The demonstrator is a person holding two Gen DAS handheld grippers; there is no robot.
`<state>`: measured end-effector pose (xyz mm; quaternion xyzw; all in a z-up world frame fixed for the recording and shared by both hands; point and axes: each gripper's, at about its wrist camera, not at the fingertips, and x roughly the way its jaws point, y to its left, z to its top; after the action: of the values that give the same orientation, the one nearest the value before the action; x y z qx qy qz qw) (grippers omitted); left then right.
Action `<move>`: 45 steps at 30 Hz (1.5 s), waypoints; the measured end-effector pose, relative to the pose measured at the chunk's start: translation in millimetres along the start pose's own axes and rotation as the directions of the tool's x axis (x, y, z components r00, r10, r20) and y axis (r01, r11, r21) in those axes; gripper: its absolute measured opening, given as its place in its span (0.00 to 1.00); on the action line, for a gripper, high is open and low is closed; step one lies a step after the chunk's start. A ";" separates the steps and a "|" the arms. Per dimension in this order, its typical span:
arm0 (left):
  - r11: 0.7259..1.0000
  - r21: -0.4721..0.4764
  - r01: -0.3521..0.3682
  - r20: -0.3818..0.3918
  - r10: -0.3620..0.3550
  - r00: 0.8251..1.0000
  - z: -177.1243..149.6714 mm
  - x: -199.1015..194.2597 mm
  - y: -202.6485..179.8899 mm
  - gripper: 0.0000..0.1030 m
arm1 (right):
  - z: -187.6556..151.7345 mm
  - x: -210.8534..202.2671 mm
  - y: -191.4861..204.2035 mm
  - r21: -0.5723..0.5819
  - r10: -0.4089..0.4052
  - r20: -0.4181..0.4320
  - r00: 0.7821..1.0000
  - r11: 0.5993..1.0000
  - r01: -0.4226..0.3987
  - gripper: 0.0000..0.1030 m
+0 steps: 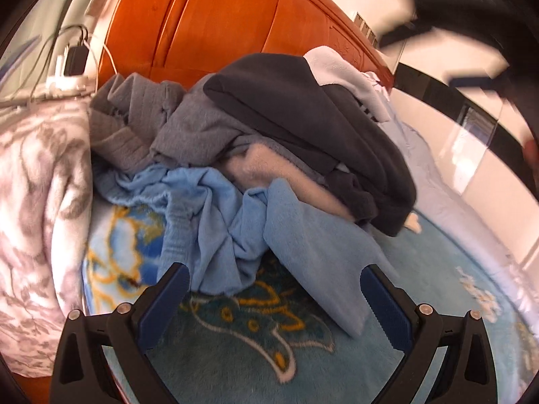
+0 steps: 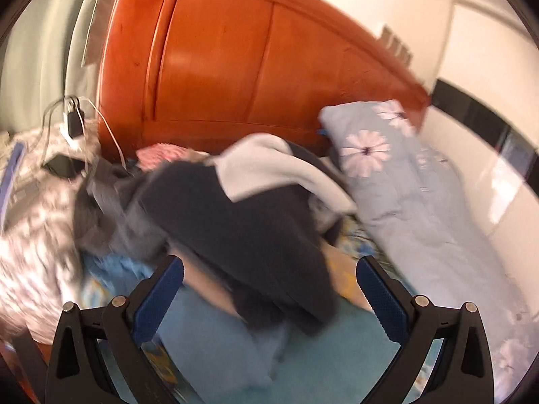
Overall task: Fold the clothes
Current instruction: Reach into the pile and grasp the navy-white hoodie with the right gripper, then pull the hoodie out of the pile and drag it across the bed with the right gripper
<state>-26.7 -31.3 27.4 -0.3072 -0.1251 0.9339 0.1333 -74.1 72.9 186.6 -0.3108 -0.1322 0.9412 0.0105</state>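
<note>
Several garments are heaped unfolded in a pile [image 1: 256, 141] at mid-frame on the teal blanket [image 1: 235, 363]: a dark fleece [image 1: 303, 124] on top, grey knits [image 1: 134, 121] at upper left, a light blue top [image 1: 229, 215] spilling toward the bottom. Nothing is seen folded; by the look of it, the whole job is left. The left gripper [image 1: 274, 289] is spread wide and empty, the right gripper [image 2: 269, 282] likewise. Behind, an orange headboard [image 2: 219, 67] and a flowered pillow [image 2: 370, 148] are seen. No brand or writing can be read.
</note>
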 end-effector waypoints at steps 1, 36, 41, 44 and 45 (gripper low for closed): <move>1.000 0.010 -0.002 -0.013 0.002 1.000 -0.9 3.4 -2.3 1.00 | 9.2 9.5 6.7 -0.008 0.002 0.010 1.000 1.000 -0.002 1.00; 0.955 -0.185 0.232 -0.049 -0.245 0.968 -8.2 8.6 42.9 1.00 | 19.2 28.9 -116.2 0.354 -0.226 -0.211 0.951 0.889 0.290 0.16; 0.955 -0.175 0.238 -0.078 -0.254 0.964 -6.5 7.4 42.8 1.00 | -16.5 -33.0 -158.5 0.361 -0.355 -0.206 0.912 0.839 0.407 0.16; 0.962 -0.158 0.224 -0.127 -0.245 0.961 -6.1 5.0 44.0 1.00 | -41.5 -73.2 -181.6 0.353 -0.436 -0.218 0.873 0.799 0.487 0.15; 0.960 -0.158 0.230 -0.134 -0.252 0.958 -8.0 1.7 43.5 1.00 | -51.0 -87.4 -189.5 0.353 -0.461 -0.222 0.859 0.783 0.511 0.15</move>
<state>-30.6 -70.1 6.5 -0.3690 -0.2166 0.8731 0.2336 14.6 259.1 246.4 -0.3149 -0.0116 0.8919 0.3243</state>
